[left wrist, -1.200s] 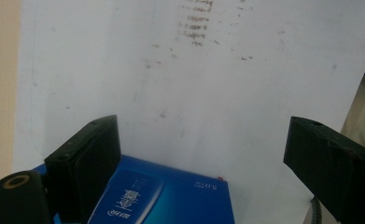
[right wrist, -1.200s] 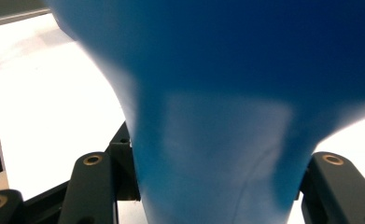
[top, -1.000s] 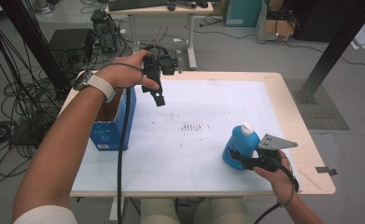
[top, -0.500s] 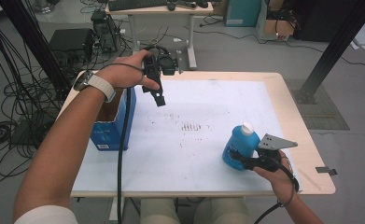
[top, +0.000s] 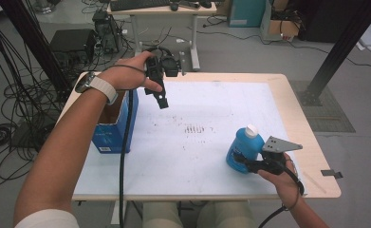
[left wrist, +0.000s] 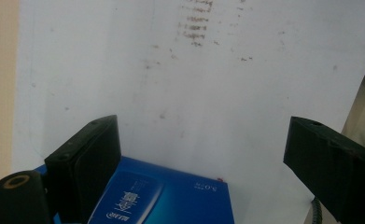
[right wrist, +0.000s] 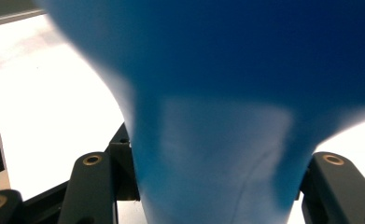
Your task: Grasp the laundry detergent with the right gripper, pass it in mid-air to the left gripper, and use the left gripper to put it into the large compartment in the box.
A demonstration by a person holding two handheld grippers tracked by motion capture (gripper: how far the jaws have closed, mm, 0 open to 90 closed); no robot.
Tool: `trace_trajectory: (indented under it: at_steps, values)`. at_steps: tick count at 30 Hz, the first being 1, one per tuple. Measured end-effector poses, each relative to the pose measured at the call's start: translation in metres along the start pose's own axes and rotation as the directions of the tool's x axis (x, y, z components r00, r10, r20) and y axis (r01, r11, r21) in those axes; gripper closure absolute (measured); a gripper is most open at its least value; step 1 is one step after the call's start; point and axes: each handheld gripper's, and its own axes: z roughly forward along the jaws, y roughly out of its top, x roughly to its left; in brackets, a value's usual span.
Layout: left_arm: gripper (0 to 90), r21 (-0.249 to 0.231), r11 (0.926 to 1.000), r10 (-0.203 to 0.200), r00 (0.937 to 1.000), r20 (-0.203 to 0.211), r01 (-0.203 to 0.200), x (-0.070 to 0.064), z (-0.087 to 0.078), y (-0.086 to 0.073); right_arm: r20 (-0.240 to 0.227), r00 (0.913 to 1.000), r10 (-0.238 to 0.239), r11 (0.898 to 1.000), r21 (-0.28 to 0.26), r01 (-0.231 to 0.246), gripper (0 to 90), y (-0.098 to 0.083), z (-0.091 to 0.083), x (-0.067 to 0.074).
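**Two grippers over a white-topped bench, one clamped on a blue bottle**

The bench [top: 311,137] has a pale wood rim and a white sheet covering most of its top, with a patch of dark smudges [top: 195,128] near the middle. Around it lies grey floor, loose black cables at the left, and a second desk [top: 164,9] at the far side.

One blue box [top: 112,128] stands at the left edge, its top open; what it holds cannot be made out. One blue bottle [top: 242,147] with a white cap stands near the right front corner.

The left gripper [top: 160,97] hangs above the far left of the bench, its jaws spread wide with nothing between them. The right gripper [top: 242,164] has its jaws closed on the bottle's lower body; in the right gripper view the bottle is a blue blur cut off by the frame.
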Motion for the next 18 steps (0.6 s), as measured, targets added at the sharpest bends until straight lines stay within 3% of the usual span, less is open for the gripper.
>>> trace_trajectory:
  at_steps: [18]
  values:
    - [11.3,0.006,1.0,0.005,1.0,0.0,-0.005,-0.0001,0.0002,0.0,-0.001,1.0,0.005,1.0,0.0,-0.005,42.2,-0.0004,-0.0001,0.0001]
